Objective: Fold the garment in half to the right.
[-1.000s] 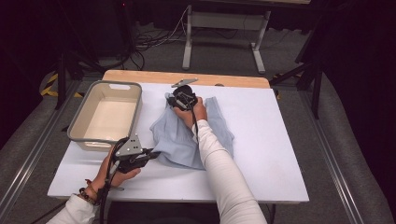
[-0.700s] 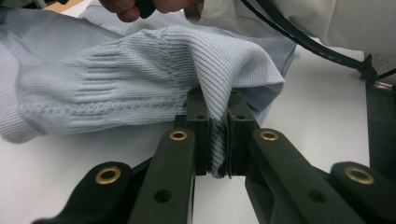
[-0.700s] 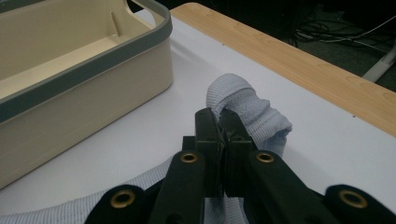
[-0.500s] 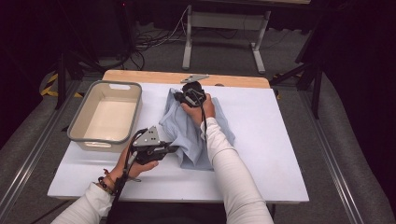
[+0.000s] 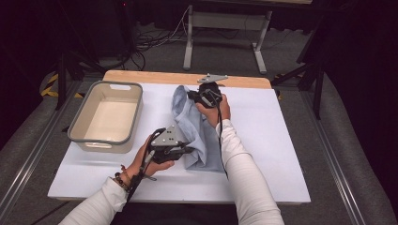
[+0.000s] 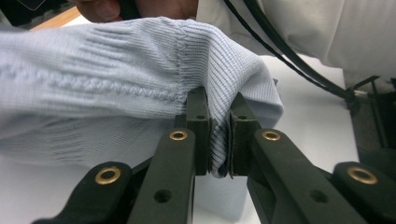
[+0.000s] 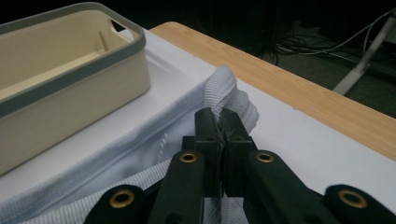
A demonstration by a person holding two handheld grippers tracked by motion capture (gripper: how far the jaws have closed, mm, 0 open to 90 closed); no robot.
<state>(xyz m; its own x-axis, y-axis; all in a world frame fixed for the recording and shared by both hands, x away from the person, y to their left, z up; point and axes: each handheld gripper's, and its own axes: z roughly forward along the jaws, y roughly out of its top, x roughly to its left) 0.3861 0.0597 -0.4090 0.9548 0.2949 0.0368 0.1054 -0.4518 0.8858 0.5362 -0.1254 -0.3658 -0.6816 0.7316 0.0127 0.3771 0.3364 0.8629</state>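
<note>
Now, cloth: a pale blue knitted garment (image 5: 192,129) lies bunched in a long strip on the white table (image 5: 281,154), running from the far middle toward the near edge.
Left gripper: the left gripper (image 5: 187,151) sits at the near end of the garment, its jaws nearly together and clamped on a fold of the knit; in the left gripper view (image 6: 218,140) the fabric is pinched between the two pads and bulges over them.
Right gripper: the right gripper (image 5: 193,96) is at the far end of the garment, jaws closed tight on its ribbed hem; the right gripper view (image 7: 219,135) shows the hem rising out from between the pads.
Garment position: held at both ends, its middle resting on the table between the two hands.
Bin: a beige bin with a grey rim (image 5: 107,117) stands on the table to the left of the garment, near it but apart.
Table edge: a wooden strip (image 5: 155,77) runs along the far side.
</note>
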